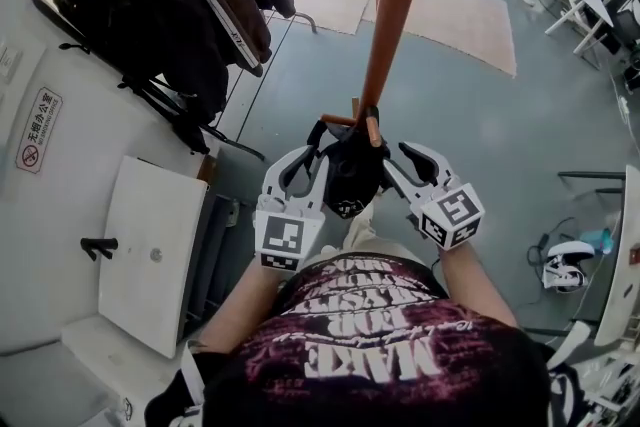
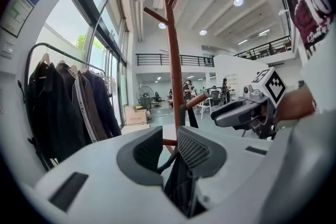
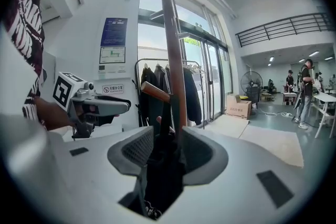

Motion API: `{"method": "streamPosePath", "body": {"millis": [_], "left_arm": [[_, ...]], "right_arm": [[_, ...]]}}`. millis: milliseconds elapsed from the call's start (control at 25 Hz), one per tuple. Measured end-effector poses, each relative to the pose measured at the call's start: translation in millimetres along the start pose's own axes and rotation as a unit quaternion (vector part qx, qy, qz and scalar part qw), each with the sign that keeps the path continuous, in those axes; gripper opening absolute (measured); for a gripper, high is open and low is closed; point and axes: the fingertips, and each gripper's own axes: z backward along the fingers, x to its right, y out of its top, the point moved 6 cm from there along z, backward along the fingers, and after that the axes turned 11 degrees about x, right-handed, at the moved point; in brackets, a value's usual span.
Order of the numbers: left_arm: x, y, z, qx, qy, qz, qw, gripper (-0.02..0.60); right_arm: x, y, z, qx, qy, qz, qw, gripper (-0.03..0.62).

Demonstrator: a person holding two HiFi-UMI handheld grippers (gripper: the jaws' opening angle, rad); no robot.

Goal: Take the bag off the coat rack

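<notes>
The left gripper (image 2: 169, 140) has its jaws drawn narrow on the black bag (image 2: 181, 186), and the right gripper (image 3: 169, 140) has its jaws pressed onto the same bag. In the head view they sit at its 9 and 3 o'clock. The bag hangs from a peg (image 1: 372, 127) of the wooden coat rack (image 1: 387, 35), with dark coats (image 1: 160, 5) at 10 o'clock.

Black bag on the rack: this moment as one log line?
black fabric bag: hanging on brown wooden coat rack | left hand-held gripper: closed on bag | right hand-held gripper: closed on bag
</notes>
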Motion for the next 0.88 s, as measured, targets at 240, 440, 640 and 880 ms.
{"method": "streamPosePath", "body": {"millis": [240, 440, 640, 880], "left_arm": [[4, -13, -23, -0.014, -0.013, 0.005, 0.9998, 0.08], [10, -21, -43, -0.024, -0.028, 0.01, 0.9993, 0.08], [17, -32, -62, -0.037, -0.042, 0.008, 0.9984, 0.08], [27, -46, -80, -0.053, -0.058, 0.002, 0.9969, 0.078]], "right_arm": [[15, -11, -18, -0.013, 0.016, -0.01, 1.0, 0.173], [21, -21, -34, -0.03, 0.036, -0.014, 0.999, 0.173], [24, -27, -46, -0.04, 0.053, -0.014, 0.998, 0.17], [27, -31, -55, -0.047, 0.068, -0.015, 0.996, 0.153]]}}
